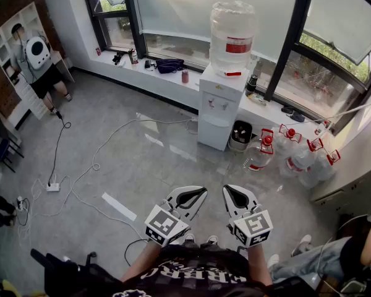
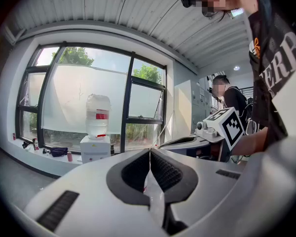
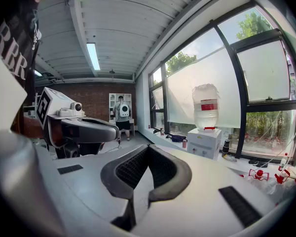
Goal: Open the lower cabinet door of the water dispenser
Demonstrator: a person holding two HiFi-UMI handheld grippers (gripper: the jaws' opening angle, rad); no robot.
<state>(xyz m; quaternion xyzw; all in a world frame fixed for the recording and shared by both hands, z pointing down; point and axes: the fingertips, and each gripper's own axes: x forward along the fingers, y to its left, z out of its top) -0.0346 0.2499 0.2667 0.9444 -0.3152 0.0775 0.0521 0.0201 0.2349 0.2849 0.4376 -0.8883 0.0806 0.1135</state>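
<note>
A white water dispenser [image 1: 220, 107] with a large clear bottle [image 1: 232, 37] on top stands against the window wall, well ahead of me. Its lower cabinet door [image 1: 213, 131] is closed. The dispenser also shows small and far off in the left gripper view [image 2: 94, 148] and in the right gripper view [image 3: 204, 142]. My left gripper [image 1: 200, 191] and right gripper [image 1: 228, 190] are held side by side close to my body, far short of the dispenser. Both are shut with nothing between their jaws [image 2: 150, 151] [image 3: 147, 146].
Several water bottles with red caps [image 1: 294, 156] lie on the floor right of the dispenser, beside a small bin [image 1: 240, 135]. White cables and a power strip [image 1: 52, 187] trail over the grey floor at left. A person [image 1: 37, 64] stands far left; another sits at right.
</note>
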